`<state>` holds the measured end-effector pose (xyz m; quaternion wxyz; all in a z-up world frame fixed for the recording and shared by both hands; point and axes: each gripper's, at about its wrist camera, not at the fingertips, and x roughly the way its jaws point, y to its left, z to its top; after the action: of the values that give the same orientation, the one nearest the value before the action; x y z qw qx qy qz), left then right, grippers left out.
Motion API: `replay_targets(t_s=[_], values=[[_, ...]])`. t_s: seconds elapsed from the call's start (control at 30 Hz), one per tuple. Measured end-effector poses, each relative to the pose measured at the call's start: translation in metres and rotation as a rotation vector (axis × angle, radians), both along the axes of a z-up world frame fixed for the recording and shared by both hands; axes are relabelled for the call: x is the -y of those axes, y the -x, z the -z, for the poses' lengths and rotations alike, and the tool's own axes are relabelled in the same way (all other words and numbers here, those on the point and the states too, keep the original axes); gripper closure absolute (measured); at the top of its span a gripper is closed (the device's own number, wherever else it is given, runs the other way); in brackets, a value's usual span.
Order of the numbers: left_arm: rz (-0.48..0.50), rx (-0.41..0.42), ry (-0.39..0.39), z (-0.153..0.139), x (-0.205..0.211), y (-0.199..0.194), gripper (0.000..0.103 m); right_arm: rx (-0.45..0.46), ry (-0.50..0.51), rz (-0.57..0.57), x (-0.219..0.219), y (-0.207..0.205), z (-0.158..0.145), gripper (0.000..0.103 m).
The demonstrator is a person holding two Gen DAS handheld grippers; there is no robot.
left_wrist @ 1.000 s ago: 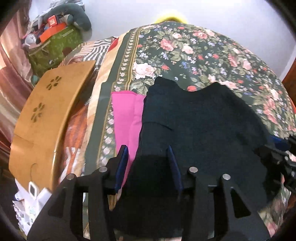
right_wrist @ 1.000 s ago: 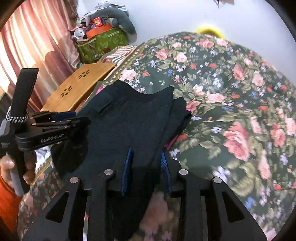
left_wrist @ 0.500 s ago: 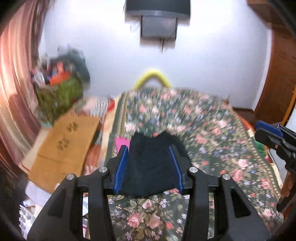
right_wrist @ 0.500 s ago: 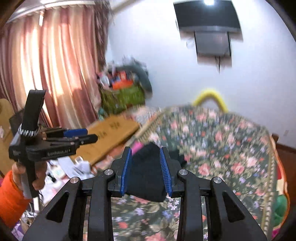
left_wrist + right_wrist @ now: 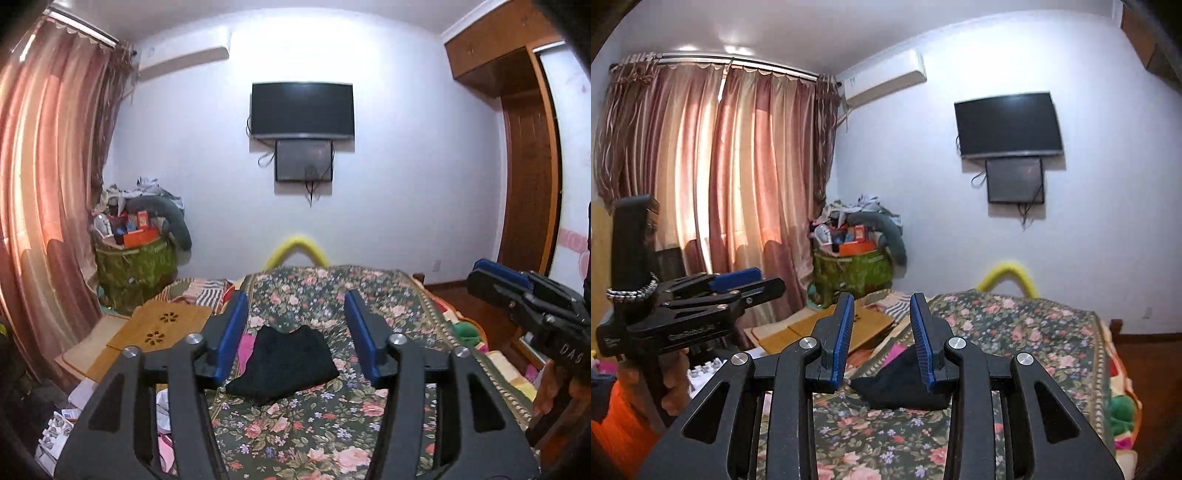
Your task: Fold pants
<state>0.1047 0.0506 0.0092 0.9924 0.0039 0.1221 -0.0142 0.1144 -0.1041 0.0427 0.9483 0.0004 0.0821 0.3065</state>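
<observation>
The bed (image 5: 369,295) filled the lower half of both views, covered by a dark green floral spread (image 5: 1034,332) with pink roses. A pink curtain (image 5: 720,184) hung at the window on the left, lit from behind. A wooden wardrobe (image 5: 528,166) stood along the right wall in the left wrist view. On the far white wall a black television (image 5: 302,110) was mounted, with a smaller dark panel (image 5: 303,160) just below it and an air conditioner (image 5: 886,83) high up near the curtain.

In the corner sat a green bag (image 5: 136,269) piled with clutter. A flat wooden board (image 5: 166,328) with flower-shaped cutouts lay beside the bed on its left. A yellow curved bar (image 5: 297,251) rose behind the far end of the bed.

The pants (image 5: 284,363) lay folded into a compact black bundle on the floral spread, near the left edge of the bed, with a strip of pink cloth (image 5: 245,347) showing just beside them. In the right wrist view the pants (image 5: 897,380) showed as a dark wedge between and below the blue pads.

The left hand-held gripper (image 5: 293,332) hung above the bed, well apart from the pants, its fingers spread wide and holding nothing. The right hand-held gripper (image 5: 882,332) was likewise raised clear of the cloth, its fingers parted with empty space between them. Each one showed from the side in the other's view, carried by a hand (image 5: 670,384) in an orange sleeve.
</observation>
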Motion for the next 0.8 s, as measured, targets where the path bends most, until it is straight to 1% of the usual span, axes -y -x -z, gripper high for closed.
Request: replay_targets(t_s=[0.03, 0.1, 0.13, 0.2, 0.23, 0.27, 0.3, 0.33, 0.4, 0.63, 0.8], values=[[-0.006, 0.006, 0.004, -0.001, 0.001, 0.007, 0.043, 0.006, 0.001, 0.013, -0.001, 0.005, 0.000, 0.061], [-0.016, 0.017, 0.010, -0.003, 0.001, 0.017, 0.032, 0.010, 0.001, 0.037, -0.001, 0.009, 0.001, 0.045], [-0.026, 0.031, 0.013, -0.004, 0.002, 0.023, 0.029, 0.010, -0.001, 0.047, 0.000, 0.011, 0.000, 0.041], [-0.042, 0.050, 0.009, -0.004, 0.002, 0.031, 0.017, 0.008, -0.008, 0.070, 0.001, 0.011, 0.000, 0.024], [-0.049, 0.055, 0.006, -0.004, 0.003, 0.035, 0.013, 0.007, -0.009, 0.080, 0.001, 0.011, 0.000, 0.020], [-0.057, 0.061, 0.004, -0.004, 0.004, 0.037, 0.006, 0.010, -0.009, 0.093, 0.002, 0.011, -0.001, 0.016], [-0.057, 0.063, 0.005, -0.004, 0.004, 0.040, 0.002, 0.012, -0.007, 0.101, 0.003, 0.013, -0.001, 0.013], [-0.053, 0.062, 0.008, -0.004, 0.004, 0.040, 0.001, 0.013, -0.006, 0.106, 0.003, 0.014, -0.001, 0.011], [-0.056, 0.056, 0.015, -0.003, 0.003, 0.042, 0.000, 0.010, -0.008, 0.118, 0.006, 0.018, -0.002, 0.000], [-0.060, 0.041, 0.039, 0.000, 0.003, 0.048, 0.000, 0.014, 0.000, 0.130, 0.009, 0.024, 0.000, 0.000], [-0.063, 0.044, 0.038, 0.001, 0.003, 0.050, 0.000, 0.018, -0.002, 0.134, 0.010, 0.027, 0.002, 0.000]])
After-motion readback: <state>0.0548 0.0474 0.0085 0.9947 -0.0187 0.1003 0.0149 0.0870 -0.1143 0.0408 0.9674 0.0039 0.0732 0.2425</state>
